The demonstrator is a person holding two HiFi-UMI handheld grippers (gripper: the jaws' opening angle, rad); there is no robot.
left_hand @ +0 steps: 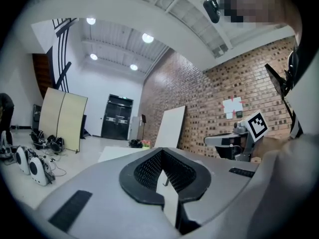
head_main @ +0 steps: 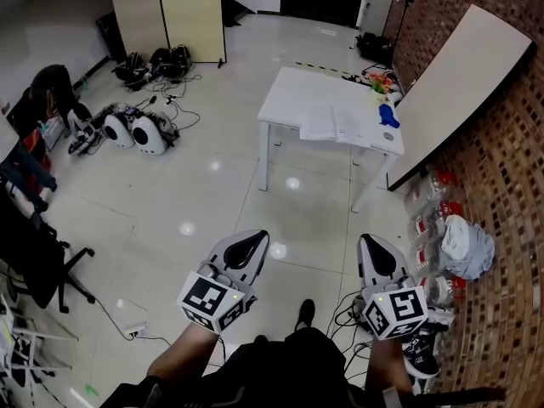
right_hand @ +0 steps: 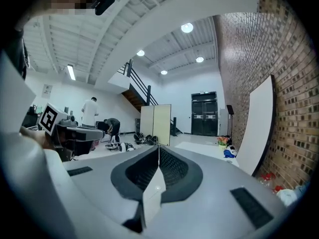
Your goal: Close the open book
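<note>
Head view: white-paged book [head_main: 340, 124] lies open, flat on the table [head_main: 293, 92].

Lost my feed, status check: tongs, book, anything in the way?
Left tongs shut, empty; right tongs shut, empty. Open book flat on white table, well ahead, untouched. Cables on floor nearby; blue object beside book.
</note>
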